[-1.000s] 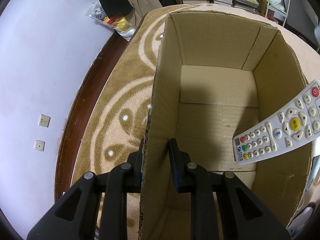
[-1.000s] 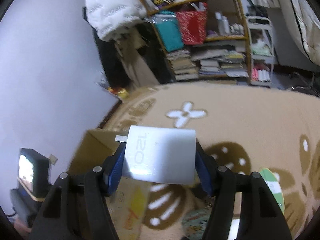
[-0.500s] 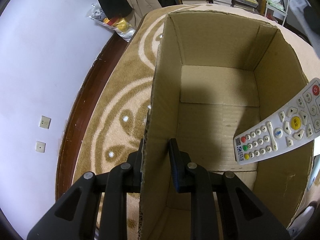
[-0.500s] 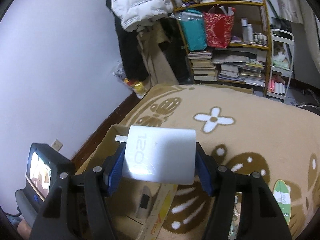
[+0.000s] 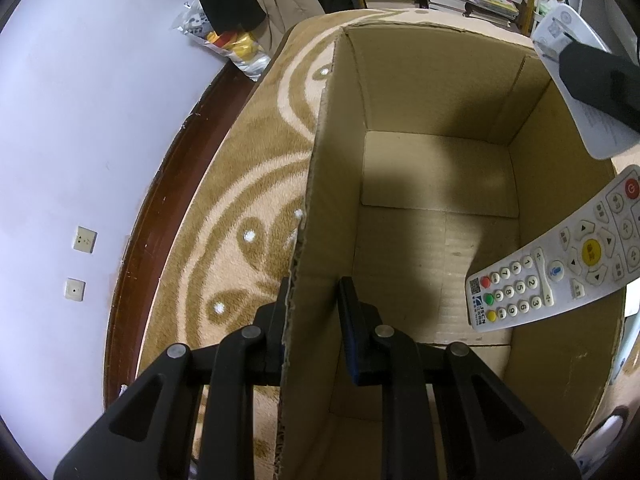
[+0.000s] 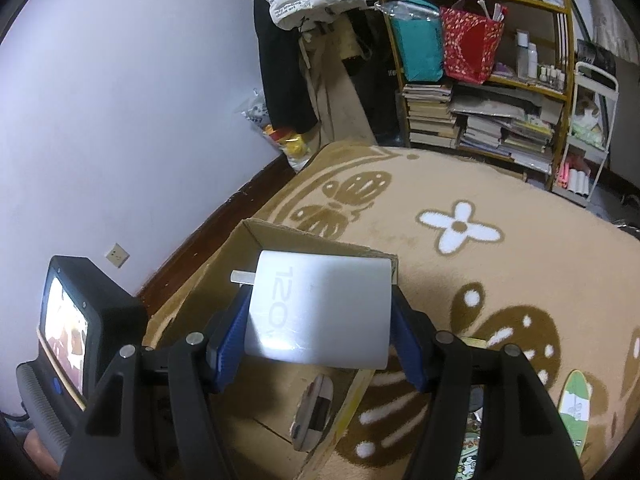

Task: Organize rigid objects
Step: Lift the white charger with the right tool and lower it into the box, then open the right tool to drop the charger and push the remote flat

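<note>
1. Since a second ago the right tongs (image 6: pixel 318 334) have swung over toward the cardboard box (image 5: pixel 440 80): their camera then saw mostly carpet and only a corner of the box, and now the box's open top lies right under them, while the white charger (image 6: pixel 320 312) has come into the upper right corner of the left wrist view (image 5: pixel 576 92), where it was absent before.
2. The left tongs (image 5: pixel 312 316) have stayed put, closed on the box's near side wall, one finger outside it and one inside.
3. The right tongs are closed on the charger, a blue pad (image 6: pixel 232 336) pressed against each of its sides; the marking "120" faces the camera and a metal prong (image 6: pixel 242 277) sticks out toward the far left.
4. The charger hangs above the box opening, held clear of the cardboard (how high cannot be told).
5. A white remote control (image 5: pixel 560 256) leans against the box's right wall, its power-button end raised toward the rim and its number-key end down near the box floor.
6. The box stands on a beige patterned carpet (image 6: pixel 500 184), close to a dark wooden skirting board (image 5: pixel 152 216) and a pale wall.
7. A bookshelf (image 6: pixel 480 92) stacked with books and bags stands beyond the carpet.
</note>
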Action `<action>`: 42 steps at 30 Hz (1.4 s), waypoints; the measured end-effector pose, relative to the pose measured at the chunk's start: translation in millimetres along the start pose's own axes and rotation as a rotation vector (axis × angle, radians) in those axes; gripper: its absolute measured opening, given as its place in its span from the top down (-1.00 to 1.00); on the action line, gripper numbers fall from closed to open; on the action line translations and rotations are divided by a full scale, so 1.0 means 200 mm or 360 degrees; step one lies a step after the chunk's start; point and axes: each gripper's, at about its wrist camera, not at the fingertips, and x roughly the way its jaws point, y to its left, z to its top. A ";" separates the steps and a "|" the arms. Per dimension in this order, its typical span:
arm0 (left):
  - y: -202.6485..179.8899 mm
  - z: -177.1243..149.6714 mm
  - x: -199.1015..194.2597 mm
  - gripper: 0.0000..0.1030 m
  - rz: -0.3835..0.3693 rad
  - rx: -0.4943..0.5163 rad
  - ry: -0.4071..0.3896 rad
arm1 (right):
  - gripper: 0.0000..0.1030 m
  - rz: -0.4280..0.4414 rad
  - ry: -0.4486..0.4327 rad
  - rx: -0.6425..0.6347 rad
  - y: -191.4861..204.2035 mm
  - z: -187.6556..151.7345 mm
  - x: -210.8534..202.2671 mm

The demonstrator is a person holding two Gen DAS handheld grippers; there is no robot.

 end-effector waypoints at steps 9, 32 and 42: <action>0.00 0.00 0.01 0.60 0.0000 -0.0006 0.0005 | -0.34 -0.0028 0.0037 -0.0040 0.04 -0.03 0.03; 0.00 0.00 0.02 0.57 0.0028 -0.0003 0.0009 | -1.00 -0.0232 -0.0101 0.0265 -0.30 -0.09 -0.19; 0.01 0.00 0.02 0.57 0.0023 -0.0006 0.0011 | -1.00 -0.0297 -0.0005 0.0415 -0.50 -0.22 -0.09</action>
